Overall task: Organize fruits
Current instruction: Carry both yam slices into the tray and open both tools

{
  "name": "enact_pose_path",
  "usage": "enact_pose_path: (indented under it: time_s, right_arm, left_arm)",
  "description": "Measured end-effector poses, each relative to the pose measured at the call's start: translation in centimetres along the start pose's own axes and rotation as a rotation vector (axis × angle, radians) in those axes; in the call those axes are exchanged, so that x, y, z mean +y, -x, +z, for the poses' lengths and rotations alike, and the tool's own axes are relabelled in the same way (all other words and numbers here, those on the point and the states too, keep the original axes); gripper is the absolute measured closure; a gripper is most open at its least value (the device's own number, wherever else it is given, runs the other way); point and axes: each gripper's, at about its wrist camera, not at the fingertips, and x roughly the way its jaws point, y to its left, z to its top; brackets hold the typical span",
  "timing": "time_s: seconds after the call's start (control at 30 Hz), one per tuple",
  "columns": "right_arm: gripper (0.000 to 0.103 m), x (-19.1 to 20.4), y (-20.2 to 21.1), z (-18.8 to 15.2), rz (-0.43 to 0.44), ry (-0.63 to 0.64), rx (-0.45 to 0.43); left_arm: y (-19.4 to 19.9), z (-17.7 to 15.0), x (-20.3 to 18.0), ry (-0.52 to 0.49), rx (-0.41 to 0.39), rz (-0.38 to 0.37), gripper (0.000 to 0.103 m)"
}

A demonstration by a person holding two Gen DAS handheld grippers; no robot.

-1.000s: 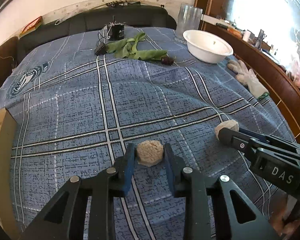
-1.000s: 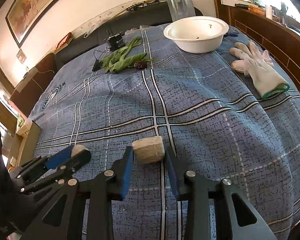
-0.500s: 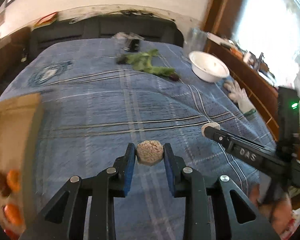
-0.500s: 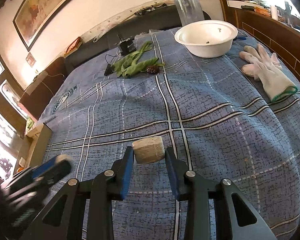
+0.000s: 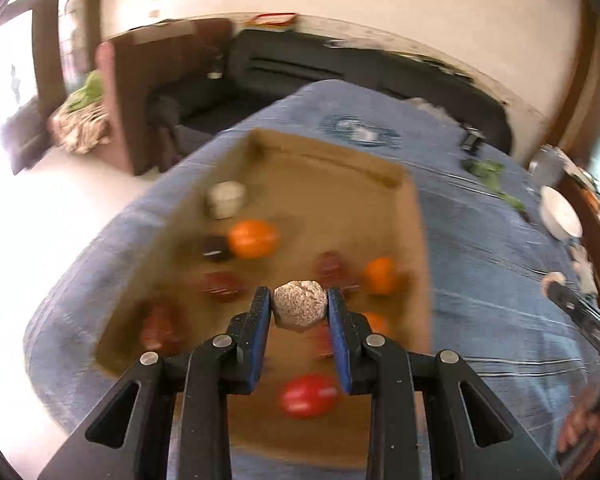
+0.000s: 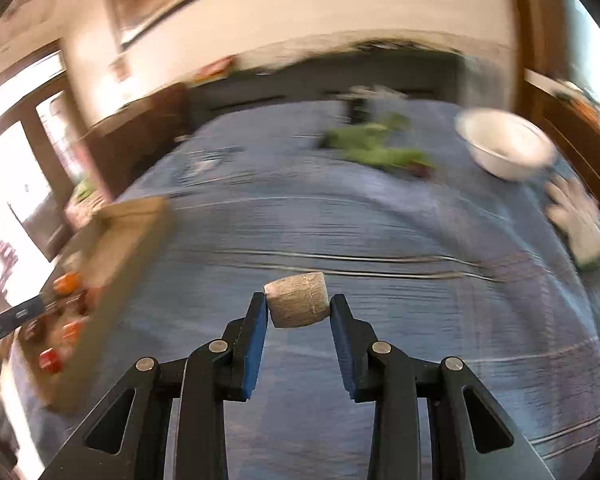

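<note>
Over the cardboard box (image 5: 414, 240), left wrist view: left gripper (image 5: 299, 312) pinches a pale, rough, lumpy fruit (image 5: 300, 309) between its blue pads, fruit at the fingertips, clear of the box floor. A second ago this same gripper held the fruit over bare blue plaid cloth with no box ahead; half a second ago the box only edged in at the left margin. Now the box fills the middle of the frame beneath the fingers. Inside it, blurred: a larger orange (image 5: 253, 239), a smaller orange (image 5: 381, 276), a red round fruit (image 5: 309, 396) low between the gripper arms, several dark red pieces, one whitish lump (image 5: 226, 199) near the far wall. Blue cloth (image 5: 500, 280) on the table runs off right; white bowl (image 5: 560, 216) far right. Tip of the right gripper (image 5: 556, 282) shows at the right edge with something pale in it.

From the right wrist view: right gripper (image 6: 298, 308) clamps a tan, barrel-shaped fruit (image 6: 298, 300), pads pressed to its two ends, held above the cloth (image 6: 340, 232). The grip reads the same as a second ago. Scene has swung: the box (image 6: 112, 240) now sits at the left with orange and red fruit inside, well apart from this gripper, where earlier only its corner showed. The left gripper's finger (image 6: 12, 318) reaches over it. Green leaves (image 6: 372, 148), white bowl (image 6: 506, 150) and white glove (image 6: 580, 224) lie far across the table, all motion-blurred.
</note>
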Motion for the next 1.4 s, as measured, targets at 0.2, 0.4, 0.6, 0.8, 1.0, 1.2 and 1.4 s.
enact_pose_path:
  time_s: [0.2,0.4,0.6,0.8,1.0,1.2,1.4]
  right_arm:
    - [0.067,10.4,-0.3,-1.0,0.190,0.190,0.060]
    - [0.067,16.8,-1.8,-3.2,0.246,0.323,0.120]
    - [0.067,19.5,-3.5,-4.8,0.210,0.406,0.153]
    - [0.067,20.6,-4.6,-5.7,0.183,0.454,0.174]
    - [0.067,21.2,-4.9,-6.3,0.166,0.493,0.167]
    - [0.055,20.5,-3.7,-5.7,0.172,0.465,0.135]
    - [0.038,17.6,-0.7,-4.8,0.127,0.365,0.064]
  left_arm:
    - [-0.6,-0.9,2.5,0.038,0.027,0.007,0.075]
    - [-1.9,-1.5,3.3,0.046,0.054,0.006,0.075]
    - [-2.3,-1.6,3.9,0.066,0.051,-0.021,0.075]
    - [-1.5,-1.6,4.2,0.071,0.032,-0.028,0.075]
    - [0.2,-1.2,4.4,0.069,-0.016,-0.013,0.057]
    - [1.6,-1.0,4.3,0.070,-0.042,-0.005,0.048]
    - [3.1,-1.2,2.3,0.029,-0.084,0.011,0.043]
